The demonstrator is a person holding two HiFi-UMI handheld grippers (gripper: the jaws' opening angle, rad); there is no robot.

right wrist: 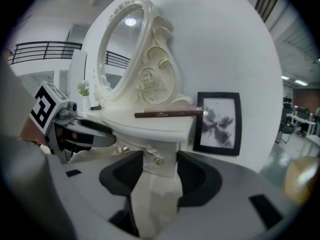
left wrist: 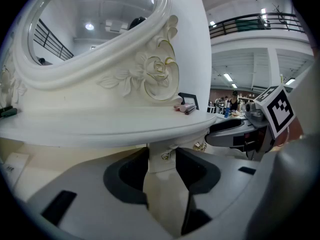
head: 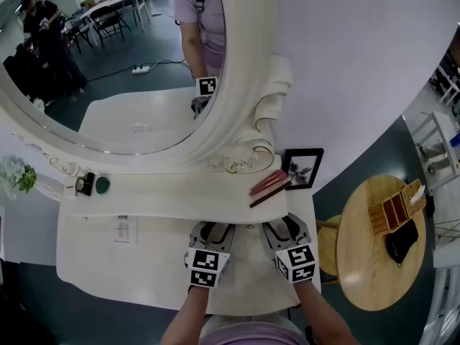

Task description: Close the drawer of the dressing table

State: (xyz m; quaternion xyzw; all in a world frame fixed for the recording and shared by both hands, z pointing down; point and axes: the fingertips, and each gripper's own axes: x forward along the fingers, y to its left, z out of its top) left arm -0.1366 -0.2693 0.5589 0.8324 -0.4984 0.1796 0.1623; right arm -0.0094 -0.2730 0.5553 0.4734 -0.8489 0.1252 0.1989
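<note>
Under the shelf [right wrist: 145,126], gripper views alone show small gold knobs [right wrist: 158,160] clearly.

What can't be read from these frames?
Drawer open or shut: in the head view the overhanging shelf, left gripper and right gripper cover it.
Grip: both gripper views show a white knobbed piece between the jaws; pad contact unclear.
Paper label print, head view: too small.
Pencil lettering, right gripper view: blurred.
</note>
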